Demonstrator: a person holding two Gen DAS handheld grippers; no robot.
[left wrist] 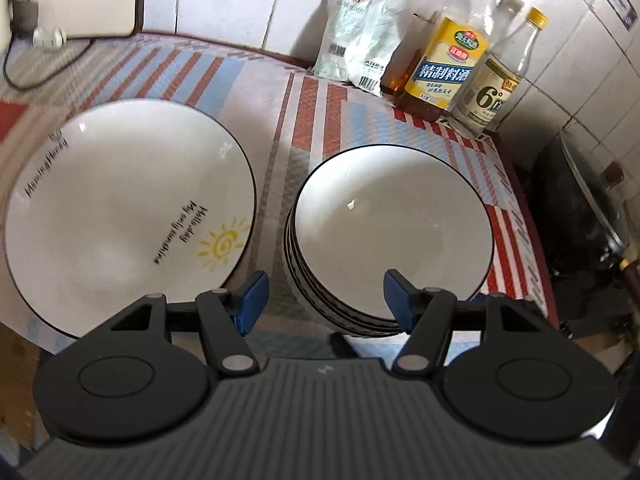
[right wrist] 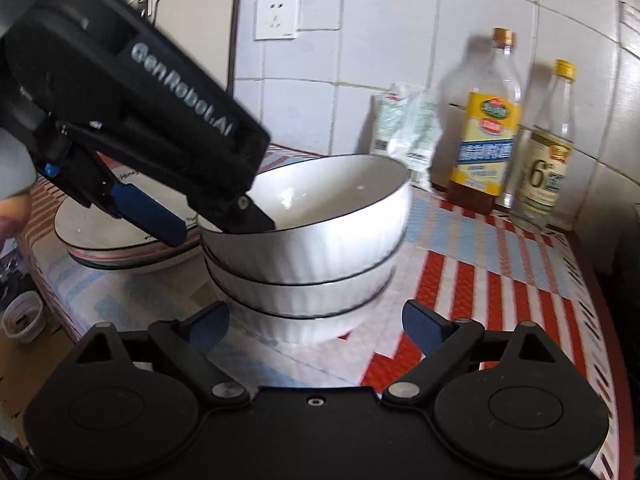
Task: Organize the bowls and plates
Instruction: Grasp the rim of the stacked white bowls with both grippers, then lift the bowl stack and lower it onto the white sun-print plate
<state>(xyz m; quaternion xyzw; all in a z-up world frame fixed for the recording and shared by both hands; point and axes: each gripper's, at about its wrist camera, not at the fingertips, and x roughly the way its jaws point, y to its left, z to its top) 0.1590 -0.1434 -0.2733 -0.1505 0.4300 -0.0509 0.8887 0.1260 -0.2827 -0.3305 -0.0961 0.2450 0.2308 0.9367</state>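
A stack of white ribbed bowls with dark rims stands on the striped cloth, the top bowl slightly tilted. A large white plate with a yellow sun print lies left of it on a pile of plates. My left gripper is open and straddles the top bowl's near-left rim. In the right wrist view the left gripper has one finger inside that bowl and the blue pad outside, not pressing. My right gripper is wide open, level with the bottom bowl, which sits just ahead between its fingers.
Two glass bottles and white bags stand against the tiled back wall. A cutting board leans at the back left. A dark wok sits beyond the counter's right edge. A hand shows at the left.
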